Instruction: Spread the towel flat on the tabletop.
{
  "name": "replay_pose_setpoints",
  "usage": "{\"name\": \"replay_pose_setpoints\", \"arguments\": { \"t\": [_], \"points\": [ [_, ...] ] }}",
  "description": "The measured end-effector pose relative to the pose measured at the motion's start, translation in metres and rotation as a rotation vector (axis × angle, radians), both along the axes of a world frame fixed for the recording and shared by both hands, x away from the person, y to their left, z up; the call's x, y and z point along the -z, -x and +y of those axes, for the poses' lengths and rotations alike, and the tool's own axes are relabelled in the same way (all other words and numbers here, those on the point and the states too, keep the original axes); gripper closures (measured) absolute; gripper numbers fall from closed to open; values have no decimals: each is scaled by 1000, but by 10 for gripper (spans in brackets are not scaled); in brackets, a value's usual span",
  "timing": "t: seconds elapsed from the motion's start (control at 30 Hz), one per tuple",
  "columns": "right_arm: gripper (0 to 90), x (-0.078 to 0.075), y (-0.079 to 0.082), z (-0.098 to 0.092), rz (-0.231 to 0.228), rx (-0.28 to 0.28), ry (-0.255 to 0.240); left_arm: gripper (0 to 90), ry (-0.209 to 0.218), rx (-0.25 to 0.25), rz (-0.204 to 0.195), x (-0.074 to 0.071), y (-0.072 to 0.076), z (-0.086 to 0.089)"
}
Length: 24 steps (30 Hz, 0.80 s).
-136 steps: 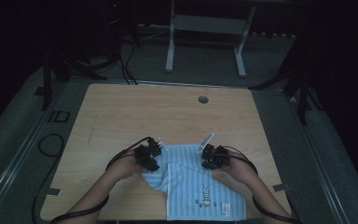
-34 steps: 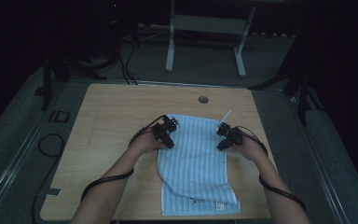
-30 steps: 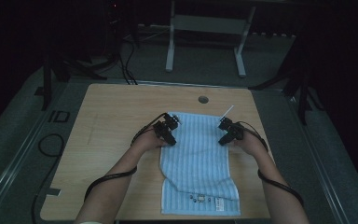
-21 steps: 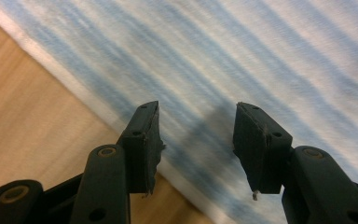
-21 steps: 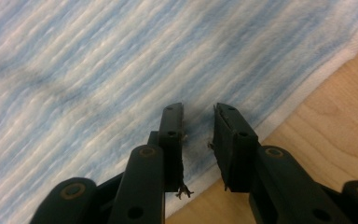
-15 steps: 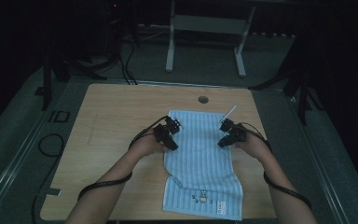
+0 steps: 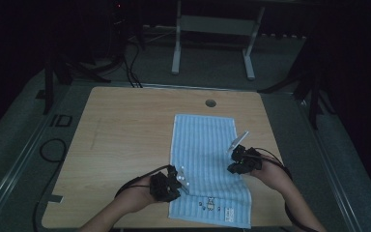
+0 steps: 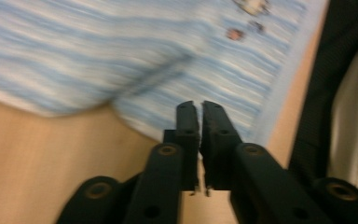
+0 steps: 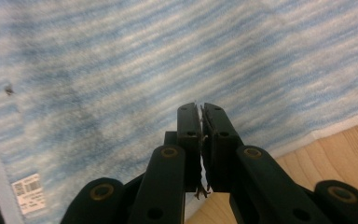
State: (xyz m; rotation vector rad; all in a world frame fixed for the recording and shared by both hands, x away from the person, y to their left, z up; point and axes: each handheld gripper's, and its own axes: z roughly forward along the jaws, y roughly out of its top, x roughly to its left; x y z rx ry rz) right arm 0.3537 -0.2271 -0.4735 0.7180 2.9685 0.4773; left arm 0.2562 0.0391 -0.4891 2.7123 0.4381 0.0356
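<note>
A blue-and-white striped towel [image 7: 204,154] lies spread flat, lengthwise, on the wooden table [image 7: 125,125]. My left gripper [image 7: 179,182] is at the towel's near left edge, just above the small printed figure [image 7: 207,205]. In the left gripper view its jaws [image 8: 201,105] have just been closing and stand shut, nothing between them, over the towel's [image 8: 121,56] edge. My right gripper [image 7: 233,164] hovers at the towel's right edge, about halfway along. Its jaws [image 9: 201,106] have also just been closing and stand shut and empty above the towel [image 9: 168,56].
A round cable hole [image 7: 210,103] sits near the table's far edge. Beyond the table stand the legs of a metal frame [image 7: 176,43], and cables lie on the floor at the left [image 7: 53,150]. A white label [image 9: 28,191] marks the towel's near corner.
Both hands have drawn back from the towel's far end toward the person. The towel's far corners are let go, and it now lies flat at full length.
</note>
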Motion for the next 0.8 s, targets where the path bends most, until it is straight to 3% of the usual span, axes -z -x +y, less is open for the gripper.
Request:
{"name": "replay_pose_setpoints", "arguments": {
  "t": [0.17,0.3,0.37,0.43,0.5,0.57,0.63,0.7,0.8],
  "points": [
    [858,4,1,2,-6,3,25,874,-10,-33,27,24,0,-2],
    [857,8,0,2,-3,3,36,873,-14,-46,25,35,7,1],
    [857,11,-1,2,0,11,42,873,-3,-66,46,36,13,4],
    [857,13,-1,2,1,9,50,867,-6,-61,50,36,23,8],
    [857,14,-1,2,-4,9,61,832,-3,-56,81,35,35,11],
    [857,14,-1,2,-4,9,60,796,-28,-34,93,34,45,16],
    [857,13,1,2,-5,8,65,786,-41,-20,138,32,52,20],
    [857,12,1,3,-12,8,61,785,-5,-27,158,27,53,26],
    [857,11,-1,4,-18,7,61,746,15,-79,125,20,42,34]
  ]
}}
